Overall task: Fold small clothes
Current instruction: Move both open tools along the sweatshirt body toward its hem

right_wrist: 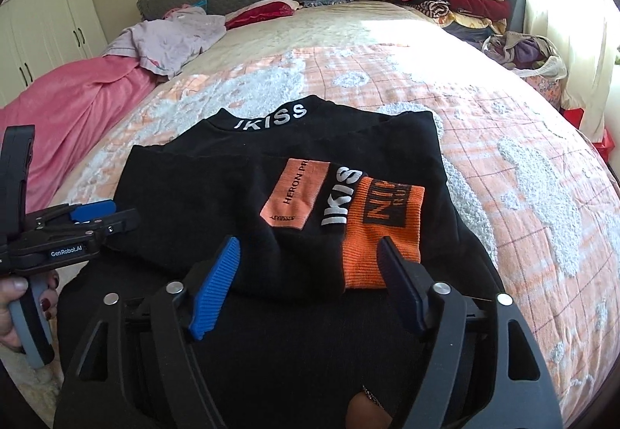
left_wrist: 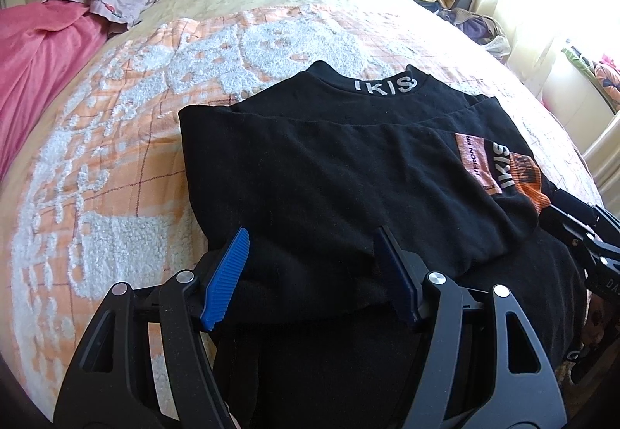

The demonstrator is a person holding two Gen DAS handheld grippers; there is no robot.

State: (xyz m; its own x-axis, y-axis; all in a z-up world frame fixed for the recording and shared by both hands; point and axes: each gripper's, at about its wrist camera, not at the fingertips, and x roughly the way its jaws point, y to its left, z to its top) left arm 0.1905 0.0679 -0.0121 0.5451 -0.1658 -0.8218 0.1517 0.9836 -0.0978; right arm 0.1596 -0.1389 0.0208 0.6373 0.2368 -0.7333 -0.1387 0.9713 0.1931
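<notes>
Bed (right_wrist: 484, 126) — black sweater (right_wrist: 217, 196), pink blanket (right_wrist: 73, 99) atop.

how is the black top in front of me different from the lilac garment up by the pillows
The black top lies flattened and partly folded; the lilac garment sits crumpled. The black top carries white lettering and orange patches; the lilac garment looks mostly plain. Both rest on the bed.

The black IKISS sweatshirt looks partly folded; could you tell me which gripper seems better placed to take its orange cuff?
Probably the right gripper: its open fingers already straddle the orange cuff of the sweatshirt. The left gripper sits over plain black fabric.
</notes>
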